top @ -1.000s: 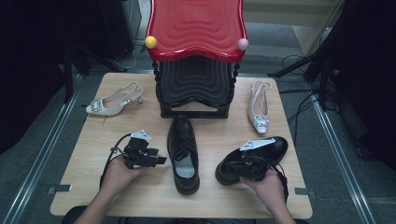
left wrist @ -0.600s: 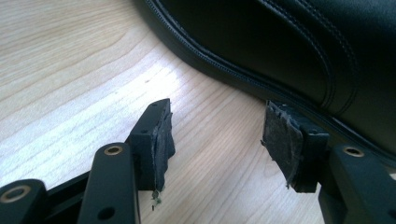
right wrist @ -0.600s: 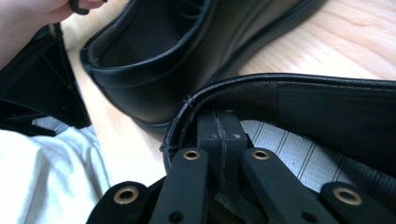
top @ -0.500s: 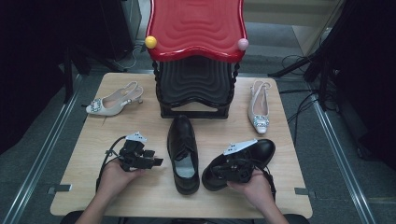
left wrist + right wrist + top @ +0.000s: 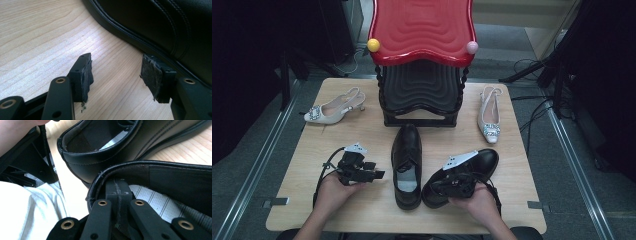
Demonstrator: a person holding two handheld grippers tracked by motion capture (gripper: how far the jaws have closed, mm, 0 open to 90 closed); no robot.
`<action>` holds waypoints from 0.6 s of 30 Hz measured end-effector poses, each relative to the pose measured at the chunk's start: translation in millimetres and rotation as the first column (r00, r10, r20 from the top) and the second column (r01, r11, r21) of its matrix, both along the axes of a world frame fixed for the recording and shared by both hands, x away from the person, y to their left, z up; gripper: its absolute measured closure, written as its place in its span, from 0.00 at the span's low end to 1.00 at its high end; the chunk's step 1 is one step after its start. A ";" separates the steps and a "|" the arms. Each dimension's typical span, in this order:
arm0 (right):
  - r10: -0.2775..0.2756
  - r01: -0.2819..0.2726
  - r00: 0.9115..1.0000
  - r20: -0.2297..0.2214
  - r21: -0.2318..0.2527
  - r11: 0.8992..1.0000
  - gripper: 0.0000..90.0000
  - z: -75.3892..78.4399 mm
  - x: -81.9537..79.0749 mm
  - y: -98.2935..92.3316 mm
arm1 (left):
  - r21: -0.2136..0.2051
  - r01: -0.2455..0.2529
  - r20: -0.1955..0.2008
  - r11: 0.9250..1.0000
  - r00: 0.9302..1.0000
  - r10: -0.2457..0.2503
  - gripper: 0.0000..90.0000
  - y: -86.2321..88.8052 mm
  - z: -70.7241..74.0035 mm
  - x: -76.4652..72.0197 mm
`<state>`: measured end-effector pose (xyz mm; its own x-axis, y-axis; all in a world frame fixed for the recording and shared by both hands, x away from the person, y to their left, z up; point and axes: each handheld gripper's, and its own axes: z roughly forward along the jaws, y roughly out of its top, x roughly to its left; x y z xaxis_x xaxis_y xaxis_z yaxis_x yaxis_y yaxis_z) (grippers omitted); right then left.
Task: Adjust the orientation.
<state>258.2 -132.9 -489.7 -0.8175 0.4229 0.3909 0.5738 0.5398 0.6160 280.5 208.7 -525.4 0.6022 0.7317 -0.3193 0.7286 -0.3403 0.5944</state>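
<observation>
Shifted since a second ago: right black shoe (image 5: 462, 176) now drawn leftward, heel close beside the centre black shoe (image 5: 407, 165), toe angled out to the right. Right gripper (image 5: 455, 183) pressed together inside that heel opening, jaws flat against each other. Left gripper (image 5: 377, 174) spread, empty, just beside the centre shoe. Behind: red-topped stand (image 5: 422, 30), beige heels left (image 5: 332, 107) and right (image 5: 489, 116) on the wooden table (image 5: 362, 135).
</observation>
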 end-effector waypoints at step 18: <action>-0.214 0.206 0.972 0.093 0.088 0.975 1.00 31.2 3.6 -67.6 | -0.001 0.017 0.010 1.000 1.000 -0.017 0.47 -3.8 0.8 6.4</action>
<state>261.8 -200.6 -458.5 -0.7505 0.5615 0.3485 0.6016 0.3623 0.7119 286.9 204.9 -524.6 0.6175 0.7211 -0.3144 0.7170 -0.3516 0.6018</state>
